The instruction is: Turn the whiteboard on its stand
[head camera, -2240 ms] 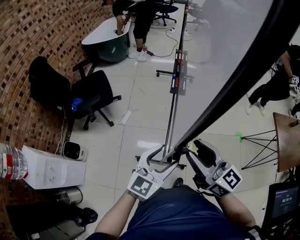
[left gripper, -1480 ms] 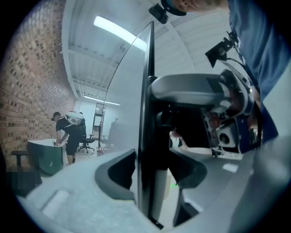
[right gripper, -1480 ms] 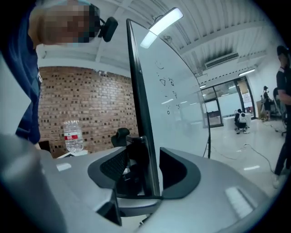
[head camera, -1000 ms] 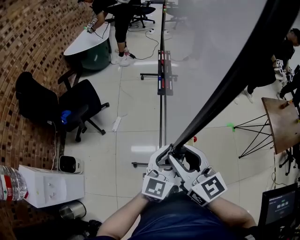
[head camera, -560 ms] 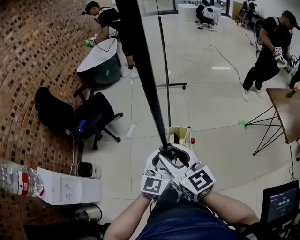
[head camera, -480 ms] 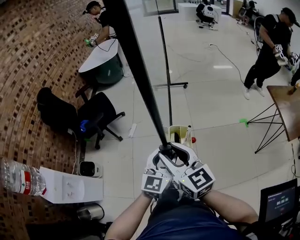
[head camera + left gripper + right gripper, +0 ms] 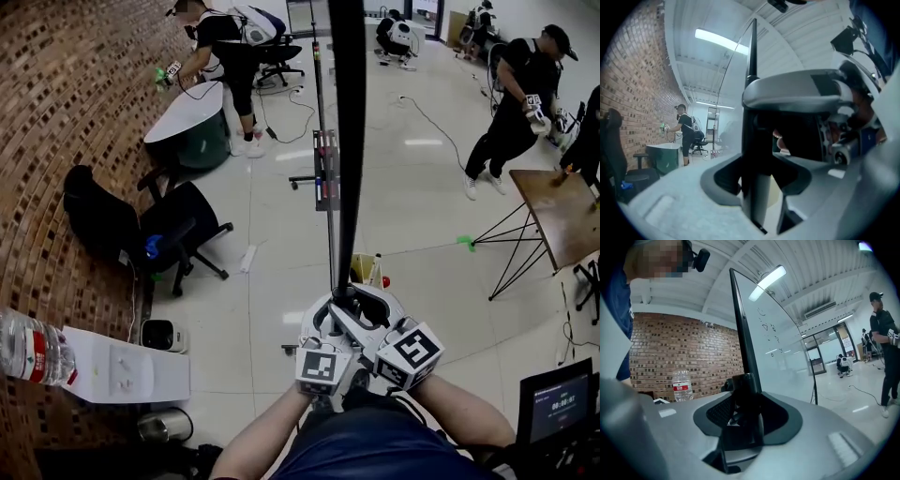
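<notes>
In the head view the whiteboard (image 7: 347,141) shows edge-on, a dark frame running from the top of the picture down to my hands. Its stand's post (image 7: 327,225) and pen tray (image 7: 323,169) stand just left of it. My left gripper (image 7: 330,314) and right gripper (image 7: 367,305) meet at the board's lower corner from opposite sides. The left jaws have just been closing and clamp the dark frame (image 7: 751,117), seen at the left gripper (image 7: 757,187). In the right gripper view the right gripper (image 7: 740,427) is shut on the frame's thick corner, below the board's glossy face (image 7: 778,348).
A black office chair (image 7: 159,225) and a white box (image 7: 122,370) with a water bottle (image 7: 28,342) sit along the brick wall at left. A yellow bin (image 7: 366,269) stands by the stand's foot. A wooden table (image 7: 562,211), a screen (image 7: 553,398) and people (image 7: 511,103) are at right.
The board has swung: two seconds ago its face filled the upper right, then it slanted from upper left, and now it is a near-vertical line. Both grippers shifted slightly right with it.
</notes>
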{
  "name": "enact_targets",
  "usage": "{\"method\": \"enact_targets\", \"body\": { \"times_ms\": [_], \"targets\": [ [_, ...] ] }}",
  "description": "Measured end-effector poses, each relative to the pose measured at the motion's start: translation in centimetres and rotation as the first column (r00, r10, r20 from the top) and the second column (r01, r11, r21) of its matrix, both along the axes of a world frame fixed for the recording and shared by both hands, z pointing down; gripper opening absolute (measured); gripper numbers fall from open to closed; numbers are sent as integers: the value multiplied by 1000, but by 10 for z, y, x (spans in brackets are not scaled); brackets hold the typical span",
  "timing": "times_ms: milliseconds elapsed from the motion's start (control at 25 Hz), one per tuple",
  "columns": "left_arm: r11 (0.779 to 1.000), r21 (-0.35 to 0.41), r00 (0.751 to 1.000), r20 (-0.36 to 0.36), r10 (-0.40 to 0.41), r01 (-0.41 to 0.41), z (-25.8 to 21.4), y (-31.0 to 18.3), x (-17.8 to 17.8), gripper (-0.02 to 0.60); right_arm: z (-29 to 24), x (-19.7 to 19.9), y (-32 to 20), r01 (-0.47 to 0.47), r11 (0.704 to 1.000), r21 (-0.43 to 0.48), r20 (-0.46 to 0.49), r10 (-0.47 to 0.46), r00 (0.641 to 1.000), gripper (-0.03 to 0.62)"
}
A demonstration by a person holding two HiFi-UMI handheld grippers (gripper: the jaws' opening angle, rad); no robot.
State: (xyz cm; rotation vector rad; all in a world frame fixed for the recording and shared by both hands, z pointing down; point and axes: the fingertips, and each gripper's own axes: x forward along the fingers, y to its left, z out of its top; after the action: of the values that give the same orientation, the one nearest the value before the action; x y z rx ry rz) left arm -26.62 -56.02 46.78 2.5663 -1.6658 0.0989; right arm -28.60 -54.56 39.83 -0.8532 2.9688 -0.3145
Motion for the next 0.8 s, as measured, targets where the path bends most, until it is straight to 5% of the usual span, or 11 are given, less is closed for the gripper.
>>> {"method": "enact_targets", "body": {
  "times_ms": [560,800],
  "targets": [
    [1000,1,999,-23,30,-30,-1,74,23,192,-5,22,72,-39,999,3,11,39,999,172],
    [998,-12,996,70,-62,63,2,96,19,178,-6,16,99,11,1000,-15,1,-11,1000,173]
  ]
}}
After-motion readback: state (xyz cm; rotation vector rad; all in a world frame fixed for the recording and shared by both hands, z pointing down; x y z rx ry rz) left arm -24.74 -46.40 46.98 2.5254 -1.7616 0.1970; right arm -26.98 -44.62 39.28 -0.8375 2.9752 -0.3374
